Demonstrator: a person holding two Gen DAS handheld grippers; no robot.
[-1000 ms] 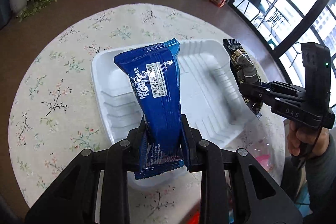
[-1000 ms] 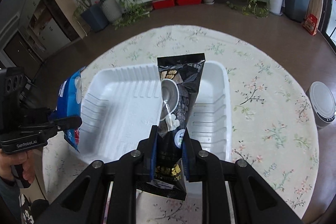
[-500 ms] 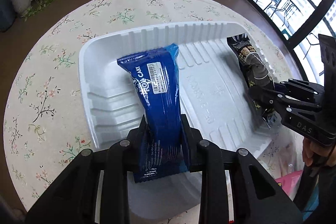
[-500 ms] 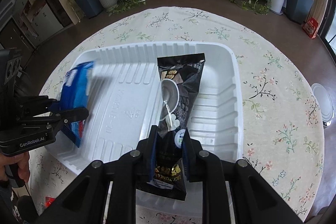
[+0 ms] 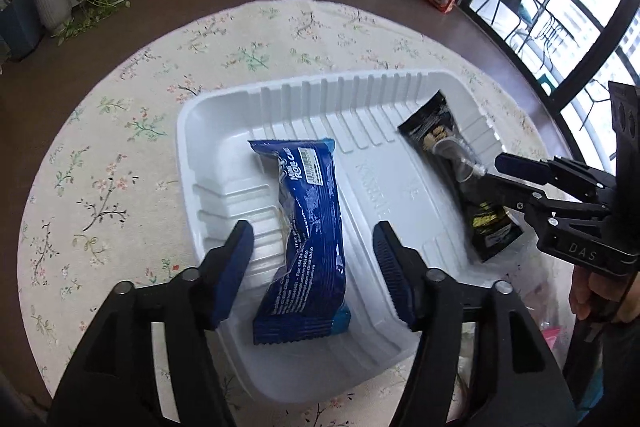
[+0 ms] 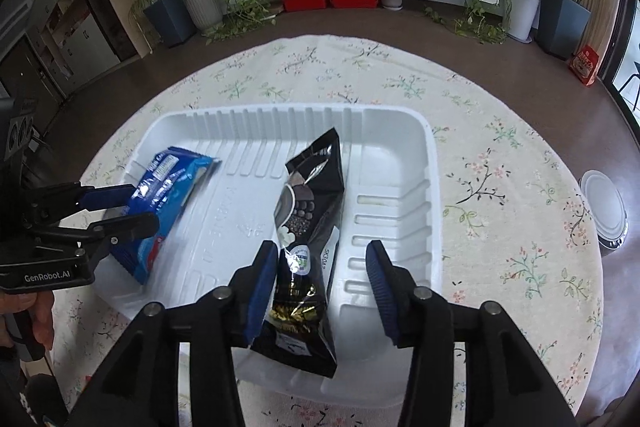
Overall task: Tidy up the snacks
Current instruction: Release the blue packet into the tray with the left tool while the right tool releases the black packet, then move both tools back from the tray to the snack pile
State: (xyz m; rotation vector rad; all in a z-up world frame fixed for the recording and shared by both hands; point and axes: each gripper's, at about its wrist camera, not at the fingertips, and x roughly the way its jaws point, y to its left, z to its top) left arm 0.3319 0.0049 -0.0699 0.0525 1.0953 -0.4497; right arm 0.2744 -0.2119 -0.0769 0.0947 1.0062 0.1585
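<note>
White ribbed plastic tray (image 5: 224,115) sits on the round counter (image 5: 120,131) with its floral cloth, and both snacks are now inside it. Left claw (image 5: 312,267) has just been opening: jaws stand apart, blue snack pack (image 5: 308,227) lies between them untouched by either pad, resting on the tray floor toward its left side. A second ago it was clamped and held above the tray. Right claw (image 6: 322,279) has just been opening too; black snack pouch (image 6: 312,227) is between the jaws, close against the left pad but no longer pinched, leaning over the tray's near rim on the right side. Earlier it was gripped upright. So both drops look done, I'd say this pair is placed and the claws can back off. Black pouch overhangs the near edge a bit and could slide out if bumped. Both wrappers are glossy crinkled film, flat and oblong; blue one has a white label with barcode, black one a printed picture and gold text. Tray is thin, moulded, with vertical ribs on the walls and stepped ledges at the ends.
</note>
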